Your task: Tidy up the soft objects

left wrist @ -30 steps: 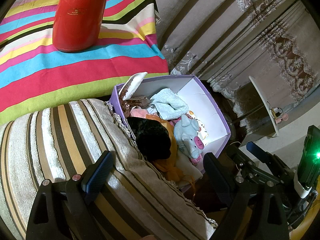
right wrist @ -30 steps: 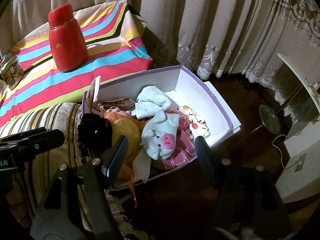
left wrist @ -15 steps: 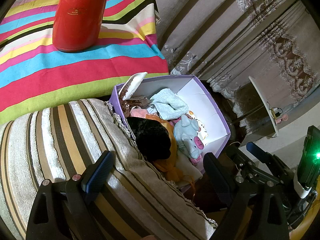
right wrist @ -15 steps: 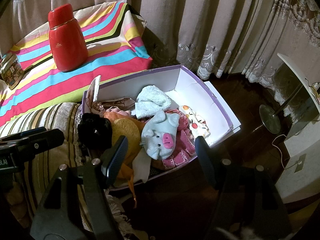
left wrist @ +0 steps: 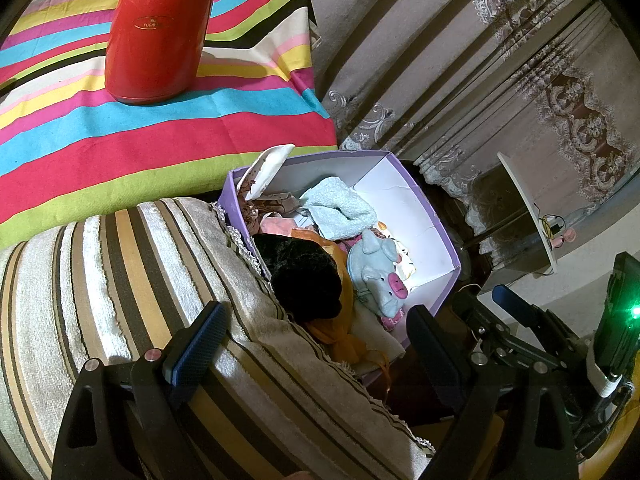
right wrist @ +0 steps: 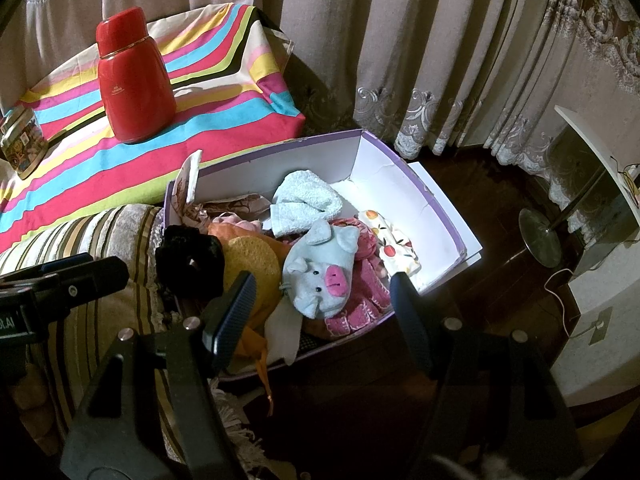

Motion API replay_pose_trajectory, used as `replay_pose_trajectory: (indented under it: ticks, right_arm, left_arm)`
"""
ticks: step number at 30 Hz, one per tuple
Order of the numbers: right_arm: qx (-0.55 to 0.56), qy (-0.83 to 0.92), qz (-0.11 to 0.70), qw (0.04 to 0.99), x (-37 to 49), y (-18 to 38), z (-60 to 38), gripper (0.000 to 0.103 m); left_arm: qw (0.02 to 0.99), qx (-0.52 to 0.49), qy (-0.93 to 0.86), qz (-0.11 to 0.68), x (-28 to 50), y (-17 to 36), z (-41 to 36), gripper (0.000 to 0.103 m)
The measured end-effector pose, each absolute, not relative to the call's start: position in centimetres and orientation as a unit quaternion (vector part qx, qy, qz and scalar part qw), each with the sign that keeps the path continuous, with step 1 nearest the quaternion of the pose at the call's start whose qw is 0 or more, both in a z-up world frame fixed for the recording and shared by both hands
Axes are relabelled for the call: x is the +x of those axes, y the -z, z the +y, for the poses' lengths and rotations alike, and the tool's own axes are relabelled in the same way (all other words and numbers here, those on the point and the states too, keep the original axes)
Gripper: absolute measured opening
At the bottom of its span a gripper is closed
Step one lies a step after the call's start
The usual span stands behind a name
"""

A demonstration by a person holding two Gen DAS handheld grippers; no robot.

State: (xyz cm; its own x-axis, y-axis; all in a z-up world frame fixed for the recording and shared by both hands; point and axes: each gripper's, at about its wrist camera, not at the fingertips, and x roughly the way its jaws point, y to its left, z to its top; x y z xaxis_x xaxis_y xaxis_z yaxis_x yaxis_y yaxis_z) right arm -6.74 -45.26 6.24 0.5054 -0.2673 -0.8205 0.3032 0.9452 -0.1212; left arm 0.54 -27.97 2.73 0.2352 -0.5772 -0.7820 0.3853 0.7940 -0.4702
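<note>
1. One purple box (right wrist: 436,204) with white inner walls sits on the dark floor, just beside a striped cushion (left wrist: 120,264) and near a table under a striped cloth (right wrist: 224,120).
2. The soft things lie in the box's left half, piled together; its right end shows bare white.
3. Counted in the pile: one pale blue pig toy (right wrist: 320,268) on top, one light blue towel (right wrist: 304,200) behind it, one black fluffy item (right wrist: 188,260) at the left rim, one round tan sponge (right wrist: 252,264), one pink knitted piece (right wrist: 360,300), one fruit-print cloth (right wrist: 394,246), one orange cloth (left wrist: 340,332).
4. One red flask (right wrist: 134,80) stands upright on the striped cloth; one tin (right wrist: 20,144) lies at the cloth's left edge.
5. Two grippers: the left gripper (left wrist: 312,344) hangs over the cushion's edge, jaws wide apart with nothing between them.
6. The right gripper (right wrist: 320,312) hovers above the box's near rim, jaws apart, gripping nothing.
7. One curtain (right wrist: 440,60) hangs behind the box.
</note>
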Motion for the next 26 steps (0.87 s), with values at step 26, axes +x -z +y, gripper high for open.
replay_pose_trajectory:
  ticks: [26]
  right_arm:
    - [0.021, 0.163, 0.47, 0.867, -6.84, -6.07, -45.29, 0.072]
  left_arm:
    - [0.786, -0.085, 0.308, 0.529, 0.63, -2.75, -28.57, 0.093]
